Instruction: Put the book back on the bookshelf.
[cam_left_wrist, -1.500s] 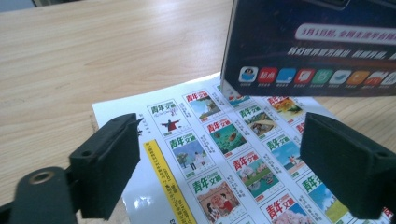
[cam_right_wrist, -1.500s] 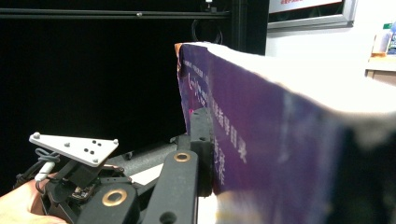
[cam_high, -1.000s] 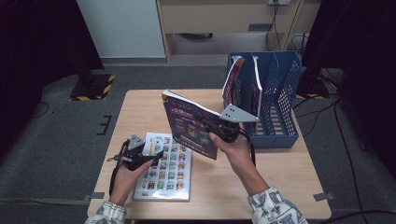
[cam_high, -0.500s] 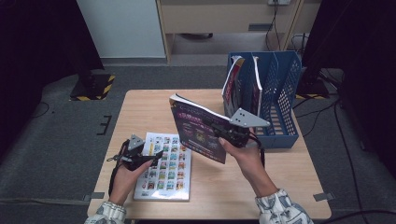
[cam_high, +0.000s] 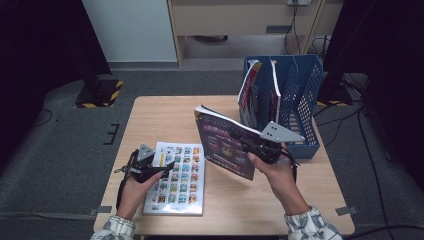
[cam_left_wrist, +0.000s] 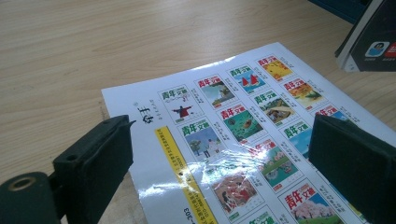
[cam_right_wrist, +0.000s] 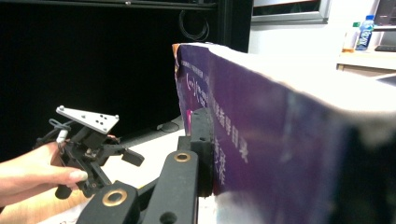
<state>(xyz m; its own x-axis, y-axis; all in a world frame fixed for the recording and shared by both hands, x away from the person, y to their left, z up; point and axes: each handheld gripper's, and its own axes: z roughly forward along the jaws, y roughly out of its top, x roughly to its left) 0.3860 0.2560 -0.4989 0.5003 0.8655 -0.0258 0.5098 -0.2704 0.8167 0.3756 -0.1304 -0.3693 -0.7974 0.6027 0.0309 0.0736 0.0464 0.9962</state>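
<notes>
My right gripper (cam_high: 247, 146) is shut on a purple-covered magazine (cam_high: 225, 142), held upright above the table just left of the blue file rack (cam_high: 300, 95). In the right gripper view the purple magazine (cam_right_wrist: 261, 140) stands on edge with one black pad (cam_right_wrist: 201, 149) pressed to its cover. My left gripper (cam_high: 162, 167) rests open over a white magazine (cam_high: 177, 172) printed with small colour pictures, lying flat at the table's front left. In the left gripper view the white magazine (cam_left_wrist: 233, 135) lies between the two wide-apart pads (cam_left_wrist: 98, 158), untouched.
The blue rack has several slots; two magazines (cam_high: 260, 92) stand in its left slots, and the right slots show bare mesh. The wooden table (cam_high: 160, 120) has free room at the back left. Dark floor and cables surround the table.
My right hand has carried the purple magazine to the right, closer to the blue rack. The left hand and the white magazine stay where they were.
</notes>
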